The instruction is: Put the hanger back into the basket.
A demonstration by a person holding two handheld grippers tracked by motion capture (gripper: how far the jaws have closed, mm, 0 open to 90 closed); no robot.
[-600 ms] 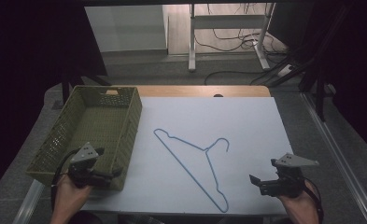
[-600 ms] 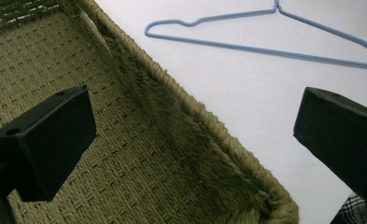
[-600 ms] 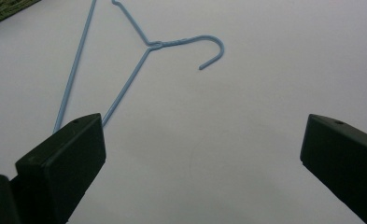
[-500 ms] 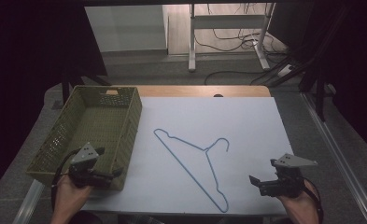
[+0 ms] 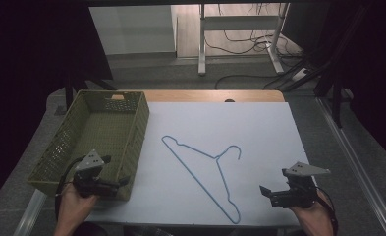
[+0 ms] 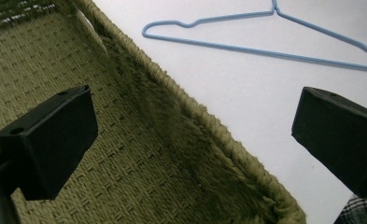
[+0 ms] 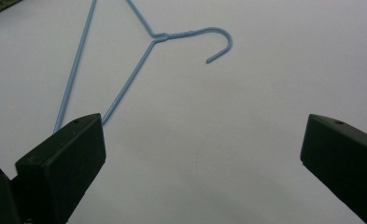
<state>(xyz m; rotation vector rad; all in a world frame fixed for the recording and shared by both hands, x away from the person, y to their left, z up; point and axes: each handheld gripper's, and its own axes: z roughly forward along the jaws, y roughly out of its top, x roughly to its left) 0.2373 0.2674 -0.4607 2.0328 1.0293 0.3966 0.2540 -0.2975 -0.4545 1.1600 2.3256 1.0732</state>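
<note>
Dim room, dark curtains at both sides; cables and a white desk frame on the floor beyond. Wooden table (image 5: 205, 95) mostly covered by a white sheet (image 5: 259, 132).

Thin blue wire clothes hanger (image 5: 207, 168) lies flat on the sheet, mid-table, hook toward the right, one long arm running down toward the near edge. Olive-green woven rectangular basket (image 5: 139, 129) at the table's left, apart from the hanger; nothing seen inside it.

Left gripper (image 5: 113, 184): at the basket's near right corner, jaws wide, straddling the rim – one jaw over the basket floor, the other over the sheet. Holds nothing.

Right gripper (image 5: 266, 191): low at the near right of the sheet, jaws wide and empty, pointed toward the hanger, which sits near but not touching.

Judgement: pre-grasp stage, nothing picked up yet. Likely job: hanger into basket. Next move calls for the right gripper to advance and drop low, jaws across the wire near the twisted neck (image 7: 160, 35). Flat thin wire, so closing must be right at the sheet.
</note>
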